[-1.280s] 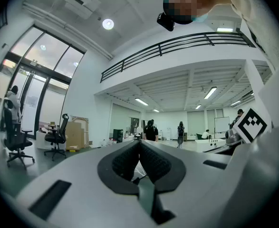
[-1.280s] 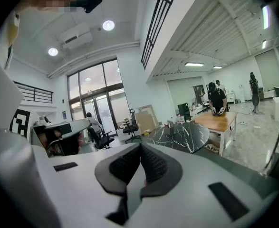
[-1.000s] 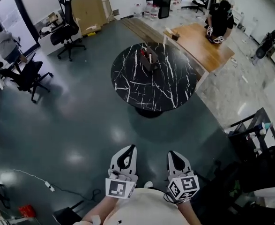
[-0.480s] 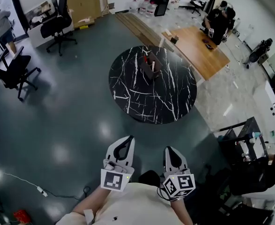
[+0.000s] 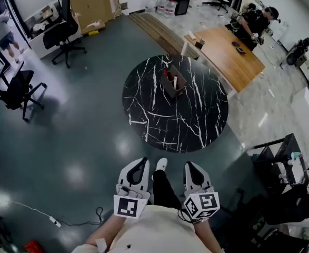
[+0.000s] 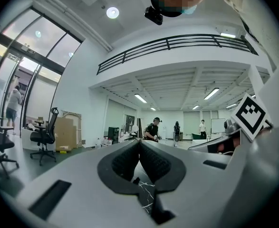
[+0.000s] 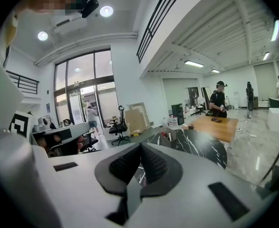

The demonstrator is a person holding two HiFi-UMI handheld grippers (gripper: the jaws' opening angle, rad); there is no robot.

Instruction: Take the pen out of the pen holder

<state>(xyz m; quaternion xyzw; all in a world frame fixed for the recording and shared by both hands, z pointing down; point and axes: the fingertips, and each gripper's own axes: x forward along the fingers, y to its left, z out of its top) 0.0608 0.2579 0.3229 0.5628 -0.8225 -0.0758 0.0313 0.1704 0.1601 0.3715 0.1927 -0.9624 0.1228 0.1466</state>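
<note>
Your left tool (image 5: 142, 163) is low in the middle of the head view, jaws pressed together with nothing between them. Your right tool (image 5: 190, 166) is just beside it toward the right, closed and empty as well; each tool's own view shows its ribbed pads meeting. Both hover over the dark glossy floor (image 5: 75, 136), short of the round black marble worktop (image 5: 191, 125) at the frame's centre. The pen holder (image 5: 175, 81) stands on the worktop's far side, well apart from both tools, with a red-tipped pen (image 5: 165, 73) upright in it. A wooden desk (image 5: 225, 57) lies at upper right.
</note>
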